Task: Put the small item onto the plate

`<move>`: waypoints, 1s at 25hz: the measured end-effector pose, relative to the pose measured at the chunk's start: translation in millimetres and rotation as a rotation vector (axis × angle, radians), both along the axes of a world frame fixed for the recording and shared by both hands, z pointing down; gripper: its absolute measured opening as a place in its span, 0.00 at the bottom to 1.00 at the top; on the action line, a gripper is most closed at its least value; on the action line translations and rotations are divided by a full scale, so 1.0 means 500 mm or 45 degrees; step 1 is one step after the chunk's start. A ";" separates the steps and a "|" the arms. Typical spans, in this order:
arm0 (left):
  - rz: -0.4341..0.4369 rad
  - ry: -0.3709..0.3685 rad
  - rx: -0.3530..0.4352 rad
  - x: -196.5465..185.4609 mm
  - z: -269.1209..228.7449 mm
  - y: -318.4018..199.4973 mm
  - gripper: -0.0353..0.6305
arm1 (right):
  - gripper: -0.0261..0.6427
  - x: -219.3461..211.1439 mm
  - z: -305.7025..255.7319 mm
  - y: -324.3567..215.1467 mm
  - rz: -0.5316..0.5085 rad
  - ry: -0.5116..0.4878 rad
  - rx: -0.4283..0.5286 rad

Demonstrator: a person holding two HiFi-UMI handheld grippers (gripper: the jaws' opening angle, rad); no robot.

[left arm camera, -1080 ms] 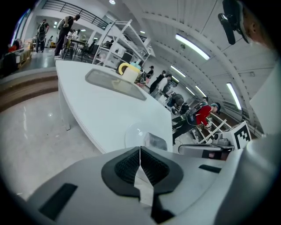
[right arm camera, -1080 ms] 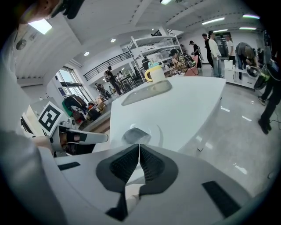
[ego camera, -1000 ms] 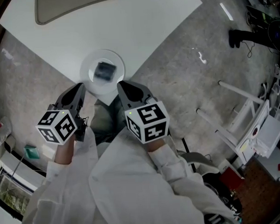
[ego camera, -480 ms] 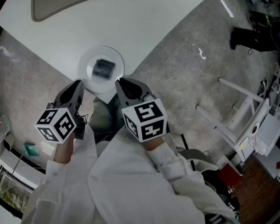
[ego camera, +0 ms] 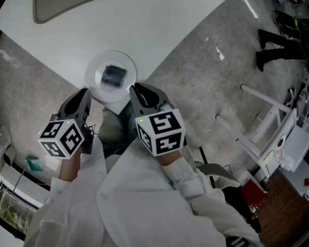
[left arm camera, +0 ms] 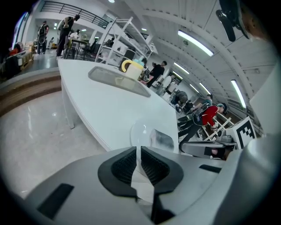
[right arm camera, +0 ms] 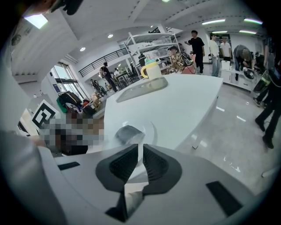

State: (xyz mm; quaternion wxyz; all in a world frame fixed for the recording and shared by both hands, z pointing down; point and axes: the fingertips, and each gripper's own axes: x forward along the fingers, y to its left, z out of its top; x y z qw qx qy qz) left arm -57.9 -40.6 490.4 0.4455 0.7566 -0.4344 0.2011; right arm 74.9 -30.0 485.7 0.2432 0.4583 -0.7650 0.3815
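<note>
A: What is escaping you on the plate (ego camera: 94, 85)?
B: You are seeing the small item (ego camera: 113, 75) only as a dark blur, and the picture's top edge is cutting off the grey tray (ego camera: 64, 8).

From here the right gripper (right arm camera: 141, 151) has its jaws pressed together with nothing between them, tips pointing at the clear plate (right arm camera: 153, 128) near the closest edge of the white table (right arm camera: 184, 103), where the small dark item (right arm camera: 128, 133) lies on it, with a grey tray (right arm camera: 141, 89) and a mug (right arm camera: 152, 70) farther back.
</note>
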 end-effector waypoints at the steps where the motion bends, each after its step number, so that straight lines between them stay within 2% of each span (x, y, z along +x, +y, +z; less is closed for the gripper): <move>1: 0.000 0.002 -0.004 -0.001 0.002 0.000 0.08 | 0.07 0.002 0.001 0.000 0.006 0.001 0.001; 3: 0.002 0.008 -0.013 -0.002 0.005 0.003 0.08 | 0.09 0.006 0.004 0.000 0.015 0.004 0.000; 5: -0.003 0.007 -0.014 -0.007 0.003 0.004 0.08 | 0.18 0.006 0.004 0.003 0.018 0.006 -0.007; 6: -0.006 0.009 -0.015 -0.010 0.001 0.005 0.08 | 0.19 0.005 0.004 0.004 0.018 0.005 -0.011; 11: -0.007 0.050 -0.068 -0.004 0.012 0.011 0.18 | 0.21 0.002 0.016 0.007 0.019 0.000 -0.034; 25: 0.012 0.061 -0.098 0.009 0.011 0.020 0.24 | 0.27 -0.007 0.024 0.013 0.012 -0.011 -0.064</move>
